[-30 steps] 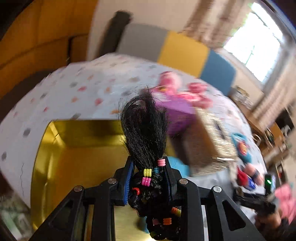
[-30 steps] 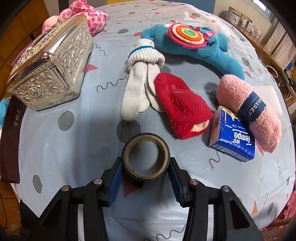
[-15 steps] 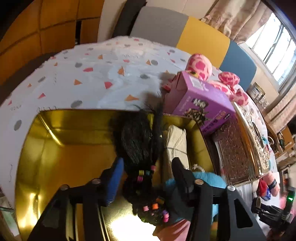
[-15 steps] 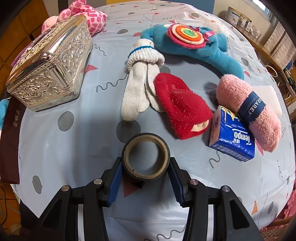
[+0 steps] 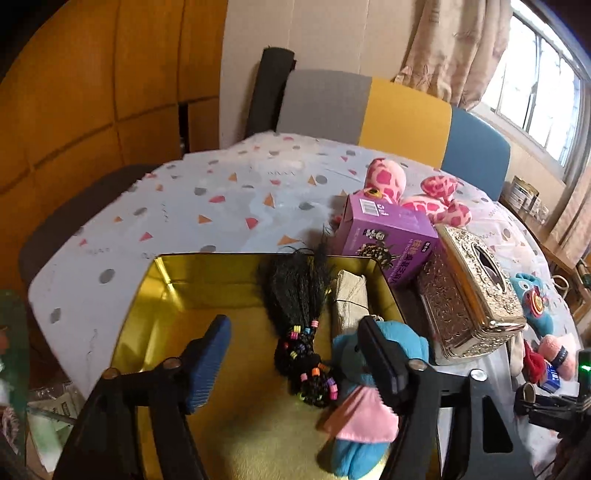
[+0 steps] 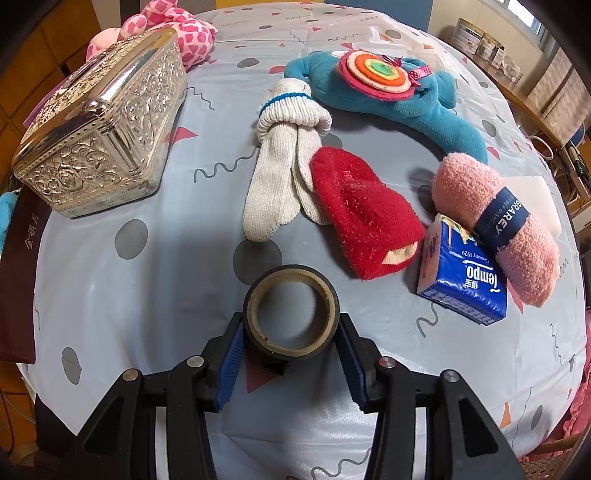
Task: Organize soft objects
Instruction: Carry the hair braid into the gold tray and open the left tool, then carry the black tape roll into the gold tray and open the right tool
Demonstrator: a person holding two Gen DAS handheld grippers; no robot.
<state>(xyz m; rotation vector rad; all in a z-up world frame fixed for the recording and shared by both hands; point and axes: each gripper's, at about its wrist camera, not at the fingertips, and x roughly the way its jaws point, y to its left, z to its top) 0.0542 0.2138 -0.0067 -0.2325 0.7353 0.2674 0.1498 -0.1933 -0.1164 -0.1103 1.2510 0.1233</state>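
A black braided hairpiece with coloured beads [image 5: 301, 328] lies inside the gold tin [image 5: 166, 273], free of my left gripper [image 5: 295, 332], whose jaws are opening above it with nothing pressed between them. A blue and pink plush [image 5: 369, 369] and a beige folded bundle [image 5: 349, 299] also lie in the tin. My right gripper [image 6: 290, 334] is shut on a roll of tape [image 6: 291, 314] just above the tablecloth. Ahead of it lie white gloves [image 6: 284, 162], a red sock [image 6: 365, 218], a pink rolled cloth [image 6: 495, 225] and a teal plush [image 6: 402, 92].
A silver embossed box [image 6: 103, 129] stands at the left, with a pink spotted plush [image 6: 184, 33] behind it. A blue tissue pack [image 6: 461, 280] lies beside the pink roll. A purple carton [image 5: 388, 236] stands behind the tin. A dark red booklet [image 6: 22, 258] lies at the table's left edge.
My left gripper let go of the black hairpiece, which dropped into the gold tin, and its jaws spread wide. The right gripper and its tape roll kept still.
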